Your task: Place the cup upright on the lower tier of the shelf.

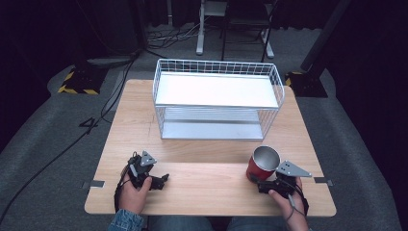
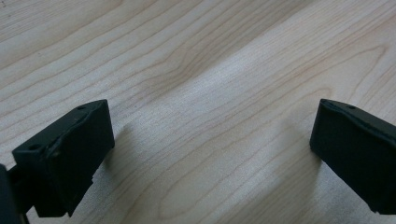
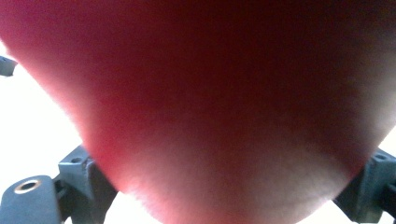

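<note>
A red cup (image 1: 261, 164) with a shiny metal inside stands near the table's front right; in the right gripper view its red wall (image 3: 210, 93) looms very close. My right gripper (image 1: 258, 181) sits just in front of the cup, one jaw against each side of its lower wall, shut on it (image 3: 226, 175). My left gripper (image 1: 160, 180) rests low over the wooden table (image 1: 202, 173) at the front left. In the left gripper view its jaws stand wide apart (image 2: 214, 129) with bare wood between them.
A white wire rack (image 1: 219, 98) with two shelves, a white board on the upper one, stands at the back middle of the table. Cables and stand legs lie on the grey floor beyond. The person's hands come in from the front edge.
</note>
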`<state>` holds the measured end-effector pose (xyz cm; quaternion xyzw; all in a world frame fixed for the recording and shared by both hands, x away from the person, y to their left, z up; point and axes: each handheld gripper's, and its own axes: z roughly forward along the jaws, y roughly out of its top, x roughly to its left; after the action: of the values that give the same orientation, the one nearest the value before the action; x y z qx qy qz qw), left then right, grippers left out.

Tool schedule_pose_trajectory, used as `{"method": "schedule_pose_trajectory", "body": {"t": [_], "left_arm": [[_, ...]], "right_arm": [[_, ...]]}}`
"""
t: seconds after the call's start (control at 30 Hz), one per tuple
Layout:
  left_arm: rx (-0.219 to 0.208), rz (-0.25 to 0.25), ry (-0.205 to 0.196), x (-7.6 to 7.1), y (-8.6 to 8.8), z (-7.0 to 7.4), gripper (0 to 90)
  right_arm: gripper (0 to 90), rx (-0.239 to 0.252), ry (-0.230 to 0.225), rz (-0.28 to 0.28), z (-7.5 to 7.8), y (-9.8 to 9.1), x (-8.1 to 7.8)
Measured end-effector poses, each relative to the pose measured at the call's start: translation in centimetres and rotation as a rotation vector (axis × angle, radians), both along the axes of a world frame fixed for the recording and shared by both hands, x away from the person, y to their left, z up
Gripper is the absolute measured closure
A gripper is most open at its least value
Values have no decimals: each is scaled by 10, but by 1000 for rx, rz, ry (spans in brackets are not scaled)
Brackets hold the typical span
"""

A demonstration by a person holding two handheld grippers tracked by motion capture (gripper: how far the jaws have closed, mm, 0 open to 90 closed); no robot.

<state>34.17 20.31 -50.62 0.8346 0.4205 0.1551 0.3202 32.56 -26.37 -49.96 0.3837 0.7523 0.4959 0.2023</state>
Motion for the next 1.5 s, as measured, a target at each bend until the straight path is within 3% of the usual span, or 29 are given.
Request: {"method": "schedule_pose_trajectory", "body": {"t": [0.4, 1.03, 1.2, 1.5], "left_arm": [[1, 0, 0, 0, 0, 0, 1], [-4, 3, 2, 0, 0, 0, 1], [0, 0, 1, 0, 0, 0, 1], [2, 0, 1, 0, 0, 0, 1]], "right_arm": [[153, -55, 10, 3, 0, 3, 3], [162, -69, -17, 27, 0, 5, 1], [163, -40, -19, 36, 1, 9, 2], [163, -43, -54, 89, 21, 31, 18]]}}
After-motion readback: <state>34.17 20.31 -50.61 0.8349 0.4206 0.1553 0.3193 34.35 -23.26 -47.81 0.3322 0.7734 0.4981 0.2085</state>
